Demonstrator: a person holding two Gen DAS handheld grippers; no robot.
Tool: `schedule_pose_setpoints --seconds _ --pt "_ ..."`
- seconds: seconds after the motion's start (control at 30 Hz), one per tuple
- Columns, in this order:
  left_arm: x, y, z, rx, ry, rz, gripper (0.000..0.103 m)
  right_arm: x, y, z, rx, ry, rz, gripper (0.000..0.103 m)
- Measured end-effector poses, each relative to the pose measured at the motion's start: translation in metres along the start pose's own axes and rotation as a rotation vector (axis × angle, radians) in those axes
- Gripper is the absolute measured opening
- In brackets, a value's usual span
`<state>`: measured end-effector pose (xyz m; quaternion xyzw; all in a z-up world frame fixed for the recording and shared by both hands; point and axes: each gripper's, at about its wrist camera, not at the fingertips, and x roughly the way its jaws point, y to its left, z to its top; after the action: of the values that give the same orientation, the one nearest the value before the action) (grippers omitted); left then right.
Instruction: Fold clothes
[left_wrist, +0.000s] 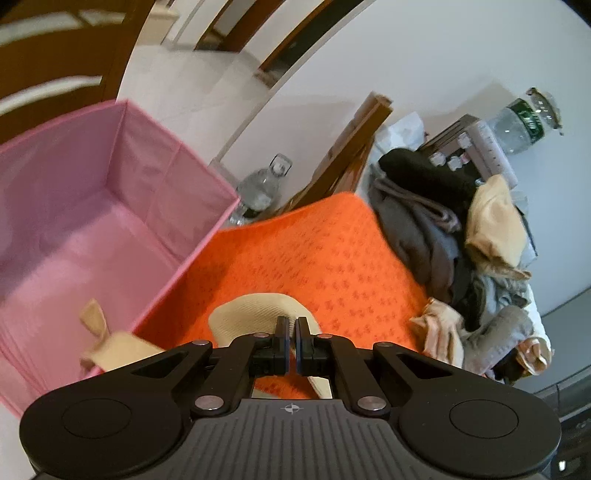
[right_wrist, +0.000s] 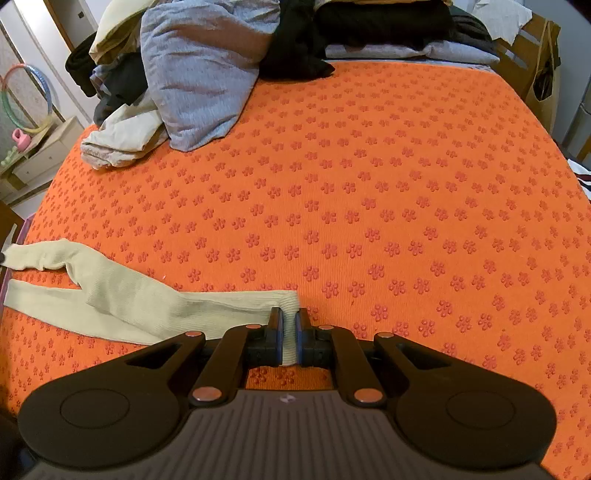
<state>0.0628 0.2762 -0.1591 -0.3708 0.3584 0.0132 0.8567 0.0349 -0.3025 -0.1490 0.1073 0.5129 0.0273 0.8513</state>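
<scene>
Both the left gripper (left_wrist: 292, 325) and right gripper (right_wrist: 289, 317) are clamped on the beige garment (right_wrist: 125, 299) at lower frame, over the orange mat (right_wrist: 369, 203).

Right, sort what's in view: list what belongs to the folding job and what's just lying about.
Part of the job:
- cream garment, held by the right gripper and left gripper
- clothes pile
- orange mat
- pink fabric bin

Just lying about:
- water bottles
- wooden chair
- hoop
</scene>
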Motion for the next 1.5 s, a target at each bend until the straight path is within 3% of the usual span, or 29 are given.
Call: schedule_pose_setpoints --seconds 0.37,0.67,1.0,1.43,1.5 --pt "-0.057 -0.031 0.034 0.089 -0.067 -0.046 0.005 -0.001 0.0 -0.001 -0.007 -0.015 -0.008 0.008" --pt "-0.073 -0.026 0.038 0.119 -0.063 -0.002 0.005 0.0 0.0 0.0 -0.019 -0.019 -0.004 0.008" --pt "-0.075 -0.009 0.023 0.116 -0.028 0.059 0.005 -0.001 0.002 0.002 -0.038 -0.011 -0.006 0.008" --pt "-0.031 0.027 -0.004 0.097 0.045 0.189 0.006 -0.002 0.002 0.004 -0.051 -0.019 0.019 0.01" --pt "-0.027 0.031 -0.008 0.094 0.055 0.208 0.006 -0.006 0.0 0.005 -0.039 -0.035 0.033 0.014"
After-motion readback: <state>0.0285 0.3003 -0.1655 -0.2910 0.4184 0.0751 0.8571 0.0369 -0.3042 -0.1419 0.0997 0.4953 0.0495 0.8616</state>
